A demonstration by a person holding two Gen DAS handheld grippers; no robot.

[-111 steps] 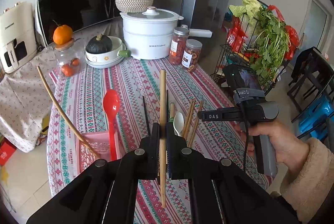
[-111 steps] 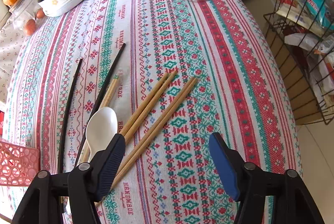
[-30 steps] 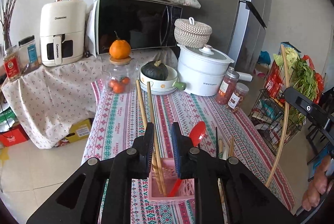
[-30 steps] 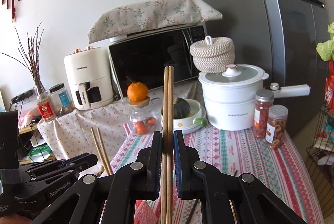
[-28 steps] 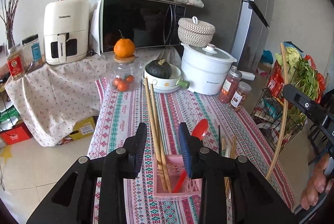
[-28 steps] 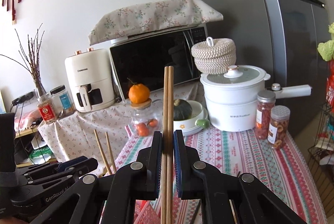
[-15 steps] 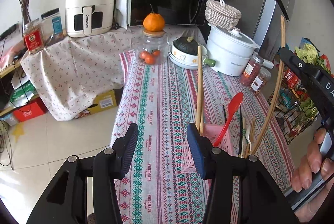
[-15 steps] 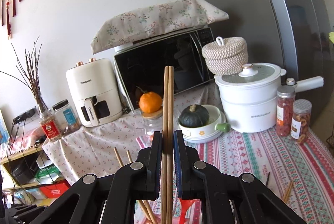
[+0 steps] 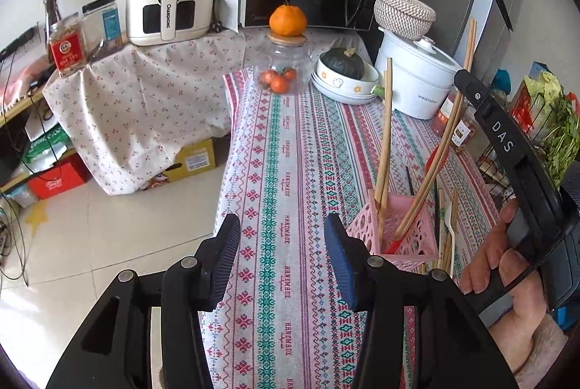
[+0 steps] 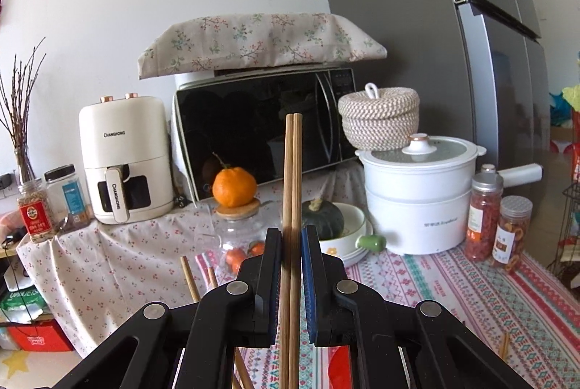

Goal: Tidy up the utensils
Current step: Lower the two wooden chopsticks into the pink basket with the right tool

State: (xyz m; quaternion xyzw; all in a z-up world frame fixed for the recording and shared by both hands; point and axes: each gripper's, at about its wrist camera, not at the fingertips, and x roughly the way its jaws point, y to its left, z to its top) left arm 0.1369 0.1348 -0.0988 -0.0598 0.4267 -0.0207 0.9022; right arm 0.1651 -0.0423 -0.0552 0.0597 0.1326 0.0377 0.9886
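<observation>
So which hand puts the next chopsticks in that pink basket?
Probably the right: its gripper is shut on a pair of chopsticks whose lower ends already reach into the basket. The left gripper is open and empty.

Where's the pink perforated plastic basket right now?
Left wrist view, right of centre: the pink perforated plastic basket stands on the striped tablecloth, wooden chopsticks standing in it, just right of the open left gripper.

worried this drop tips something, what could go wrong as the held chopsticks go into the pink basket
1. The right tongs pinch the chopstick pair well below its top; the long free ends could swing into the chopsticks already leaning in the pink basket.
2. That basket looks light and sits near the table edge; a sideways push might tip or slide it.
3. The left tongs are open and beside the basket, not bracing it.
</observation>
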